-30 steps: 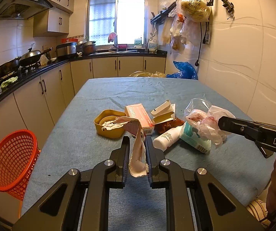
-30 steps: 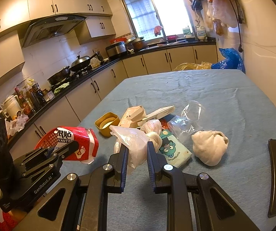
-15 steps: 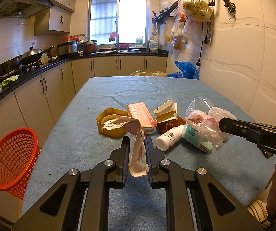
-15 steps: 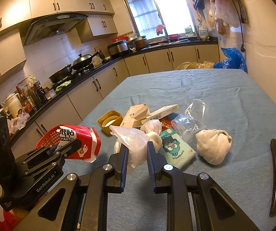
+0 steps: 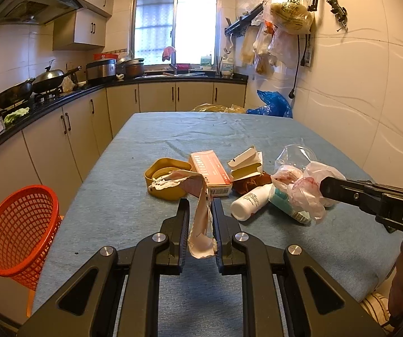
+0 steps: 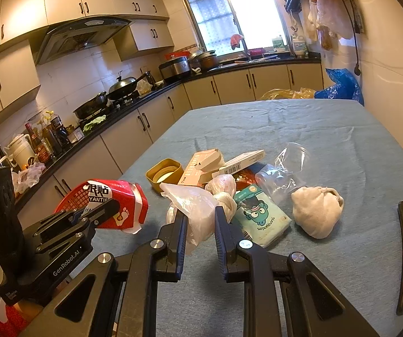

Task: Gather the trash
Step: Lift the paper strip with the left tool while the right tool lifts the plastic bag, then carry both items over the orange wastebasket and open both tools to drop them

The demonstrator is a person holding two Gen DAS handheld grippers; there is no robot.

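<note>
A kitchen table with a blue cloth (image 5: 134,191) is seen. The orange plastic basket (image 5: 18,230) sits far left. A red wrapper (image 5: 201,213) is pinched in the left gripper (image 5: 198,216); it could slip. A thin plastic bag (image 6: 195,210) is squeezed in the right gripper (image 6: 200,219); it could tear.

Your table (image 5: 134,196) wears a matt, finely ribbed blue cloth, creased toward twelve o'clock. At nine o'clock the orange basket (image 5: 18,230) is glossy plastic mesh. The red wrapper (image 6: 117,205) you hold is shiny film, white inside; the plastic bag (image 6: 198,210) is thin, translucent and crinkled. The carton (image 5: 209,174) looks like smooth card; the white bottle (image 5: 250,200) is matt plastic.
</note>
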